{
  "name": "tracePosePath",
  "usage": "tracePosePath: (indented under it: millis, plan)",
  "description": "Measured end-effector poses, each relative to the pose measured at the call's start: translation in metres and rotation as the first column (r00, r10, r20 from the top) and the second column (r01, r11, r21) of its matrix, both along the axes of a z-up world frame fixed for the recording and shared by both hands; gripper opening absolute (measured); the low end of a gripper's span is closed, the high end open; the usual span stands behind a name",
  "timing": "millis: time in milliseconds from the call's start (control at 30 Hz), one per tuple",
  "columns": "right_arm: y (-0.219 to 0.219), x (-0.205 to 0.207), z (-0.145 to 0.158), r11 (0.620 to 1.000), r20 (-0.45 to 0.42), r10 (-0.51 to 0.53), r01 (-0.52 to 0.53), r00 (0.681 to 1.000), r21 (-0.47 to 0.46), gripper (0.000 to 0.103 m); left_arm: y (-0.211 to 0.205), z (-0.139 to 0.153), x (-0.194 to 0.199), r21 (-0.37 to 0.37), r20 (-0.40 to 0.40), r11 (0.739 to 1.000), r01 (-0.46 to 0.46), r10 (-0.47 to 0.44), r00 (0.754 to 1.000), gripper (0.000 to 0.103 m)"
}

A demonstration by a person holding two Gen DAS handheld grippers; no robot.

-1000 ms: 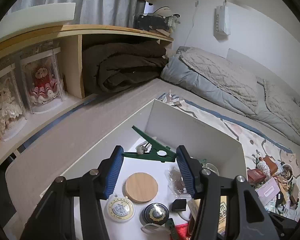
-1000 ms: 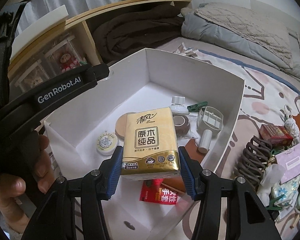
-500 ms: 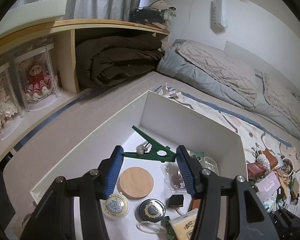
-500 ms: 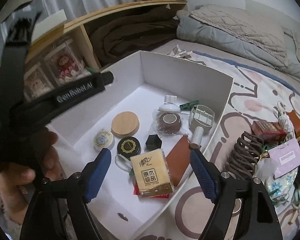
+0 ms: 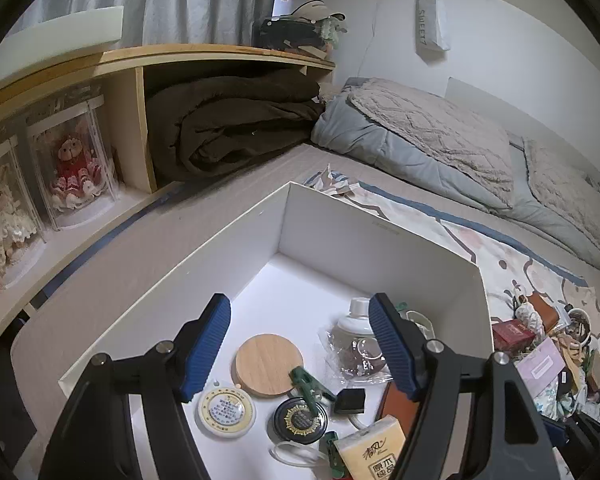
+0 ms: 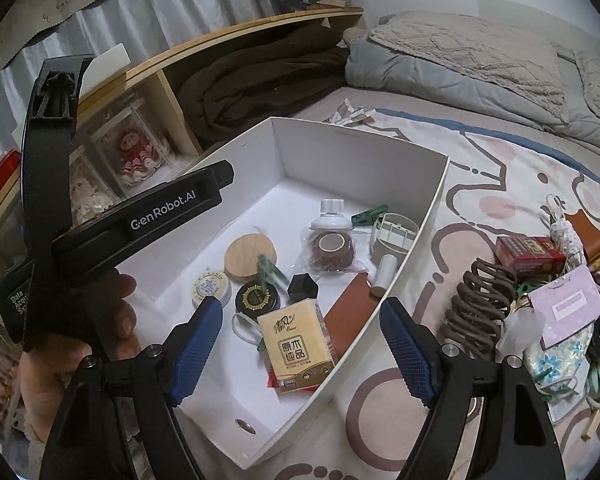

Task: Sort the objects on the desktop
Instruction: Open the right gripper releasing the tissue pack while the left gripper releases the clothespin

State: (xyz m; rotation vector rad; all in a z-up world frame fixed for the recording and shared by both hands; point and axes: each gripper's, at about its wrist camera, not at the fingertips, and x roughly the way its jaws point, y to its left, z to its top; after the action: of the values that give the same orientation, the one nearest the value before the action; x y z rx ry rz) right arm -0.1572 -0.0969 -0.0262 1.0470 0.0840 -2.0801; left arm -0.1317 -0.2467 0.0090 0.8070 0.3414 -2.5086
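Left gripper (image 5: 300,346): my jaws just opened, empty; green clip (image 5: 311,385) loose below them. Right gripper (image 6: 302,346): my jaws just spread, empty; tissue pack (image 6: 298,350) lies between. Risk: sweeping back could snag the box (image 6: 428,236) wall.

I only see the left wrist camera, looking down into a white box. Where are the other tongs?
Observer: The right tongs hang over the near end of the white box. Their jaws have just been opening and nothing is between them. A tissue pack lies below.
Operator: Are my tongs floating by themselves?
Observer: No, a hand grips the left tongs. They have also just been opening, and are empty.
Operator: Anything outside the box?
Observer: A brown coil-shaped clip lies on the patterned mat, right of the box.
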Motion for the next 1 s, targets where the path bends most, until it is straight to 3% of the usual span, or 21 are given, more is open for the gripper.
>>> tracePosePath:
  millis: [433, 767, 1000]
  plan:
    - [0.01, -0.001, 0.006, 0.999, -0.015, -0.014, 0.014, 1.0, -0.045, 0.081, 0.003, 0.003, 0.003, -0.006, -0.012, 1.0, 0.012, -0.012, 1.0, 0.072]
    - [0.034, 0.004, 0.021, 0.995, -0.143, -0.067, 0.055, 0.987, -0.082, 0.081, 0.022, 0.015, 0.006, -0.043, -0.04, 0.998, 0.042, -0.044, 0.998, 0.072]
    - [0.072, 0.003, 0.032, 0.986, -0.24, -0.164, 0.151, 0.957, -0.071, 0.081, 0.044, 0.024, 0.005, -0.098, -0.054, 0.993, 0.068, -0.073, 0.996, 0.081]
